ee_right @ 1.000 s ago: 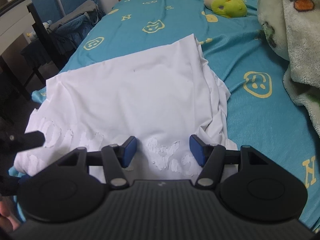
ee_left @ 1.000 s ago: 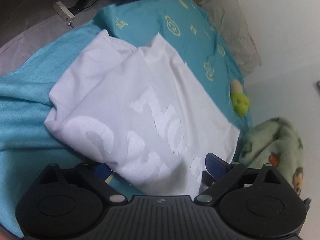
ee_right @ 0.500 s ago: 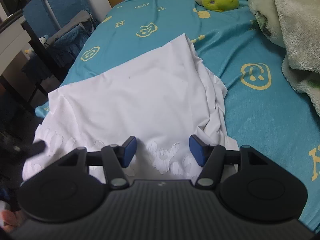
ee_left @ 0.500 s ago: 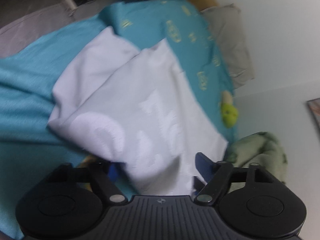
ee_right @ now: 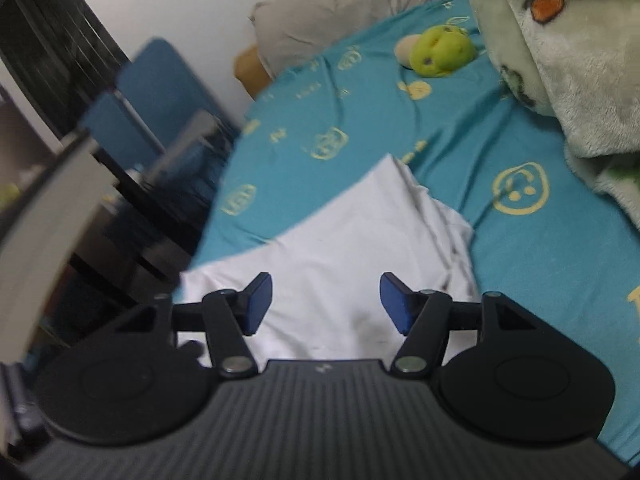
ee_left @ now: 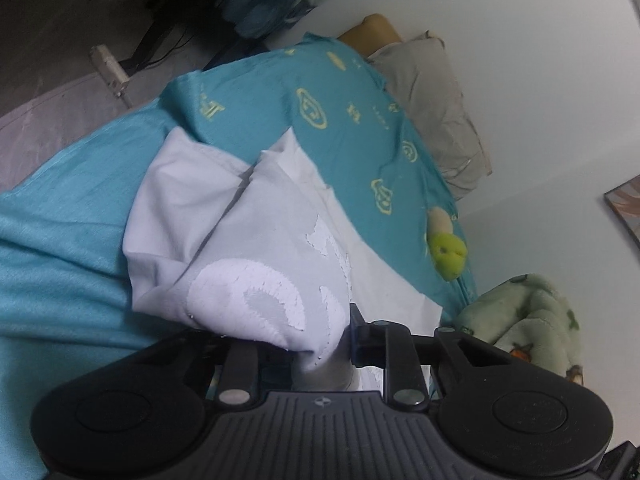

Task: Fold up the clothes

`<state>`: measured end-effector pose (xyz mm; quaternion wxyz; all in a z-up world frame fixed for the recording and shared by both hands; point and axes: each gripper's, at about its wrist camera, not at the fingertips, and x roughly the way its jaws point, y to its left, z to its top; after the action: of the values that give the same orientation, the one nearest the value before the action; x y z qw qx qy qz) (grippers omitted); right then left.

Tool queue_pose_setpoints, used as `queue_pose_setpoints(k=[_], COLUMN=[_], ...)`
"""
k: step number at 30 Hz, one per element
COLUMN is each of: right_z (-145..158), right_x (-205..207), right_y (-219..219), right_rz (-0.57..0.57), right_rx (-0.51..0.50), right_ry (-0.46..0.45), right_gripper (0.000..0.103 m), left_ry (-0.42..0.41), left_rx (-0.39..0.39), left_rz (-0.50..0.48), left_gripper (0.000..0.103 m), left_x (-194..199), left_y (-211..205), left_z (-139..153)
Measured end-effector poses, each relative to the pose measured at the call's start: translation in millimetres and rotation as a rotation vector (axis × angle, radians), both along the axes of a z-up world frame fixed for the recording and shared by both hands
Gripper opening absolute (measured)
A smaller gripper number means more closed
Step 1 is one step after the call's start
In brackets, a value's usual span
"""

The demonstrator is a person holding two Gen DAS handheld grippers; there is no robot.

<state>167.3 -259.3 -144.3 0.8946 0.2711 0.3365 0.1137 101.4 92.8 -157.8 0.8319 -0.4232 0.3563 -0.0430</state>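
A white T-shirt (ee_left: pixel 256 248) with a cracked white print lies on the teal bed sheet (ee_left: pixel 60 248). My left gripper (ee_left: pixel 320 344) is shut on the shirt's near edge and holds a bunched fold of it lifted over the rest. The shirt also shows in the right wrist view (ee_right: pixel 344 240), flat on the sheet. My right gripper (ee_right: pixel 326 304) is open and empty, its blue pads (ee_right: pixel 394 304) hovering above the shirt's near part.
A green fleece blanket (ee_right: pixel 560 52) lies at the right. A green plush toy (ee_right: pixel 440 50) and a grey pillow (ee_right: pixel 340 12) are at the head of the bed. A blue chair (ee_right: pixel 136 120) and dark furniture stand to the left.
My left gripper has closed on the shirt's edge and lifted it, folding the cloth over. My right gripper has risen and tilted up, staying open.
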Motion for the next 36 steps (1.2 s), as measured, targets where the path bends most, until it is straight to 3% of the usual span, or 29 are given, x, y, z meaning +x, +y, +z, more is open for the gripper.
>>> queue_pose_setpoints(k=[6, 11, 12, 14, 19, 22, 28, 31, 34, 36], right_z=[-13.5, -15.0, -8.9, 3.1, 11.0, -3.7, -66.4, -80.7, -98.0, -109.9], right_x=[-1.1, -11.9, -17.5, -28.5, -56.5, -65.2, -49.1, -34.6, -26.9, -24.1], right_y=[-10.8, -13.0, -11.2, -7.6, 0.1, 12.5, 37.7, 42.9, 29.4, 17.7], right_rz=[-0.062, -0.131, -0.140, -0.160, -0.224, -0.245, -0.251, -0.272, -0.374, -0.443], right_rx=[0.042, 0.063, 0.063, 0.066, 0.248, 0.349, 0.593, 0.603, 0.612, 0.632], right_ry=[0.011, 0.111, 0.113, 0.117, 0.201, 0.274, 0.399, 0.367, 0.348, 0.326], right_gripper=[0.072, 0.072, 0.072, 0.085, 0.084, 0.085, 0.085, 0.084, 0.084, 0.079], left_ry=[-0.016, -0.032, -0.026, -0.015, -0.002, 0.018, 0.025, 0.018, 0.002, -0.019], left_rx=[0.071, 0.088, 0.067, 0.022, -0.005, -0.040, -0.113, -0.165, -0.219, -0.232], left_rz=[-0.025, -0.080, -0.080, -0.074, -0.096, -0.093, -0.064, -0.040, -0.002, 0.024], left_gripper=[0.023, 0.023, 0.023, 0.022, 0.022, 0.022, 0.022, 0.021, 0.019, 0.018], left_x=[10.1, 18.0, 19.7, 22.3, 24.6, 24.0, 21.0, 18.3, 15.1, 13.6], left_y=[-17.2, -16.2, -13.6, -7.1, 4.5, 10.3, 20.5, 28.5, 36.4, 41.0], left_z=[7.7, 9.5, 7.9, 4.3, 0.5, -4.7, -11.6, -15.3, -18.3, -16.4])
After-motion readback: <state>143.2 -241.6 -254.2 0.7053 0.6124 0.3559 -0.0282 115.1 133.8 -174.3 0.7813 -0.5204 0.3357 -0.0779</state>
